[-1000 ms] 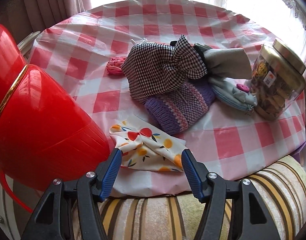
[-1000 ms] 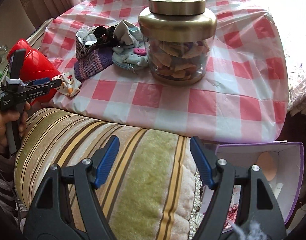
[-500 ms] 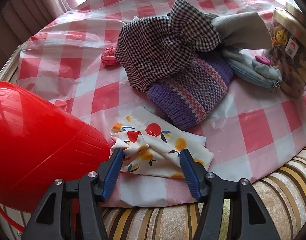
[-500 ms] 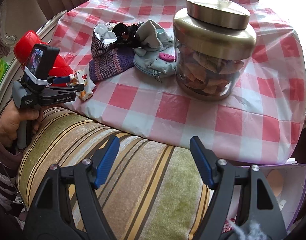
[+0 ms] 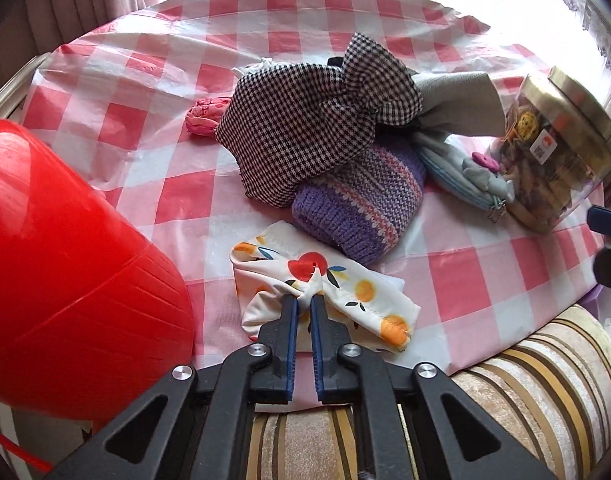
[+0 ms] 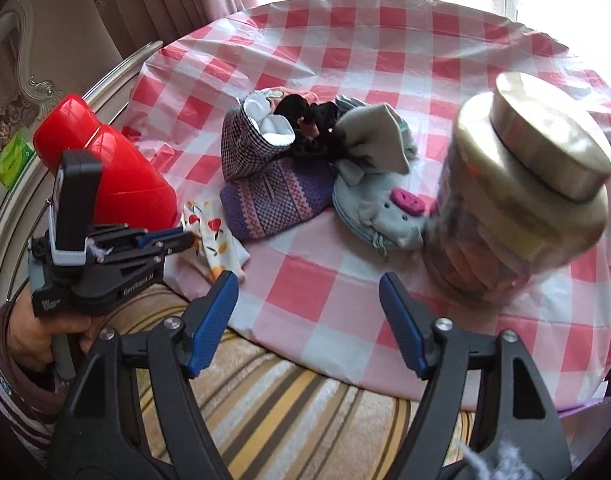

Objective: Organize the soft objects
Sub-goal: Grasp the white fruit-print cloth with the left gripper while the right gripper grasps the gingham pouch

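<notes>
My left gripper is shut on a bunched fold of the white fruit-print cloth at the table's near edge; the right wrist view shows the same pinch on the cloth by the left gripper. Behind it lies a pile: a purple knitted pouch, a checked fabric bag, a grey cloth and a grey plush purse. My right gripper hangs open above the near table edge, nothing between its fingers.
A red plastic bucket stands close on the left. A glass jar with a gold lid stands at the right. A small pink item lies behind the pile. A striped cushion sits below the checked tablecloth.
The left gripper's jaws came together on the fruit-print cloth, puckering it. The right gripper swung left, so the jar now sits at its right and the pile is nearer centre.
</notes>
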A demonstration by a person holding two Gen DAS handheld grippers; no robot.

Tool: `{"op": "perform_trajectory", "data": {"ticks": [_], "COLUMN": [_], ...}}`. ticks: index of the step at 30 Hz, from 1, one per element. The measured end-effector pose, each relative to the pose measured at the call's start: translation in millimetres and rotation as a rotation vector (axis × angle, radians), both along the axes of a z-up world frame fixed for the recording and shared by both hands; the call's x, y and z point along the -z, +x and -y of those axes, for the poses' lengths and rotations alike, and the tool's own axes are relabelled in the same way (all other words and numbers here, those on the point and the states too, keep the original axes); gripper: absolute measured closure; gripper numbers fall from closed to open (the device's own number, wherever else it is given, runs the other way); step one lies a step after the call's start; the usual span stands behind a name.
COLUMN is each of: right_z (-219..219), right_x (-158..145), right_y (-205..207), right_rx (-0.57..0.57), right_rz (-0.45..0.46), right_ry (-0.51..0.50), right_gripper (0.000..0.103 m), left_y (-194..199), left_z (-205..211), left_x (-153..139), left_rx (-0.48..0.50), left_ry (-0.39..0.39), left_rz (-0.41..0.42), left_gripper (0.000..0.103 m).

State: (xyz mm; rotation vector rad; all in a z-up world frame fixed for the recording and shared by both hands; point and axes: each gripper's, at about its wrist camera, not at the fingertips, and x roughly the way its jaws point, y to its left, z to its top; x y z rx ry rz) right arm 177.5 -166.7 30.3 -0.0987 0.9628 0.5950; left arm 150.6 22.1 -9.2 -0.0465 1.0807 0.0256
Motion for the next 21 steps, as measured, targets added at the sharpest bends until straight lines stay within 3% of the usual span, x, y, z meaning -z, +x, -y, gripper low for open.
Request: {"op": "perform_trajectory", "data": {"ticks": [11,19,21], "right_z": [-92,-133,-138], "right_x": [-3,15,20], "right_y": [52,82,87], "right_rx": [-0.09,-0.115,-0.102], "right_rz": [0.136,0.147,0.139], "right_ry": [-0.096,-0.143,-0.153], "right_gripper": [0.027,0.027,0.036], "left_y": [-21,-24,-25], "left_z": [-4,-3,-5], "left_x": [-15,-12,-11], "left_rx": [-0.004,0.015,0.008], "left_ry": [-0.139,-0.177,-0.189], "left_rz": [0.078,0.075,0.076], "left_gripper": [0.097,0.097,0.097]}}
